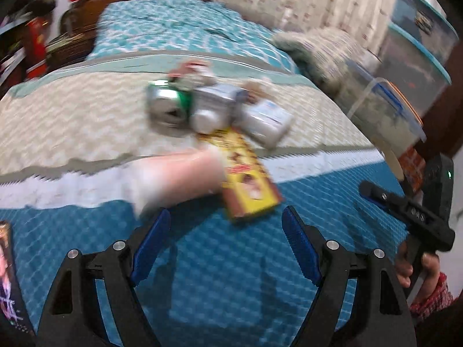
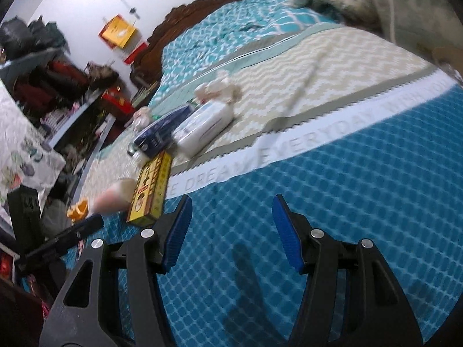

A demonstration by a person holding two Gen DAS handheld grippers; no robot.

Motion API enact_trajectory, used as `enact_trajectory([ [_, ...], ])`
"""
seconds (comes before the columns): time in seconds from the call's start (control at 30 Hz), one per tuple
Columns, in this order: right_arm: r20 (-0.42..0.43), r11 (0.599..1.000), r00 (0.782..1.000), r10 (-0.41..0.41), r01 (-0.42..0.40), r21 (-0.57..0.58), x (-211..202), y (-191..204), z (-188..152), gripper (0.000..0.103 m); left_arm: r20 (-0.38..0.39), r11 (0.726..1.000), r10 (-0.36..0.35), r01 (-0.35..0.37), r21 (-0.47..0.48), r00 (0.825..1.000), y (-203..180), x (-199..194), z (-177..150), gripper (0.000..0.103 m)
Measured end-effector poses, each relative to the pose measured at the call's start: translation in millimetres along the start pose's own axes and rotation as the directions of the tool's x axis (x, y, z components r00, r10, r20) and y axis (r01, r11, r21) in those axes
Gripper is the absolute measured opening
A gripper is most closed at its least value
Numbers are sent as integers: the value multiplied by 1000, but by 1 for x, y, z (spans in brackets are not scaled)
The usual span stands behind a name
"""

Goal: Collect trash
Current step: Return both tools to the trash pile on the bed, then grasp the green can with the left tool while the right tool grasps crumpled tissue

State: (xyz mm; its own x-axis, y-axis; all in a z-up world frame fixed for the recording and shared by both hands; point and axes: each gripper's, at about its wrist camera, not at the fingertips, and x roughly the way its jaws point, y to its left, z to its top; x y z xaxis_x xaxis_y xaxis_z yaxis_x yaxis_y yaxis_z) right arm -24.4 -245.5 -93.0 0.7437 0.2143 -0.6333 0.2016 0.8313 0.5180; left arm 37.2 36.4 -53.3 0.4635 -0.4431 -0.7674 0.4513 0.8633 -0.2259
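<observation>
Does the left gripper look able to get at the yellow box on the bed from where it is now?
Probably yes. The left gripper is open and empty, and the yellow box lies flat on the bedspread just ahead, near end exposed. Only the pale tube lies against its left side.

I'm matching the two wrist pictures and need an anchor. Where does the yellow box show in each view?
Left wrist: the yellow box lies just right of centre, running diagonally below the cans, beside the pale bottle.
Right wrist: the yellow box lies left of centre, end-on, just above the left finger.
Shared landmark: the white band across the bedspread; the box lies across it.
</observation>
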Motion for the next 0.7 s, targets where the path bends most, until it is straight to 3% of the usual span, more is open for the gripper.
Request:
enact_trajectory([
  [0.27, -52, 993, 998, 19, -25, -119, 26, 45, 11, 60, 57, 997, 16, -11, -78, 998, 43, -15, 14, 76],
  [0.43, -61, 961, 996, 63, -77, -264, 54, 96, 57, 60, 80, 994, 8, 1, -107, 997, 57, -18, 20, 76],
  [0.57, -97, 930, 993, 68, -99, -353, 105, 140, 103, 74, 84, 991, 1, 10, -133, 996, 65, -18, 24, 76],
  [0.7, -206, 934, 977, 45, -114, -338, 177, 167, 136, 74, 109, 993, 28, -15, -121, 994, 70, -24, 38, 76],
])
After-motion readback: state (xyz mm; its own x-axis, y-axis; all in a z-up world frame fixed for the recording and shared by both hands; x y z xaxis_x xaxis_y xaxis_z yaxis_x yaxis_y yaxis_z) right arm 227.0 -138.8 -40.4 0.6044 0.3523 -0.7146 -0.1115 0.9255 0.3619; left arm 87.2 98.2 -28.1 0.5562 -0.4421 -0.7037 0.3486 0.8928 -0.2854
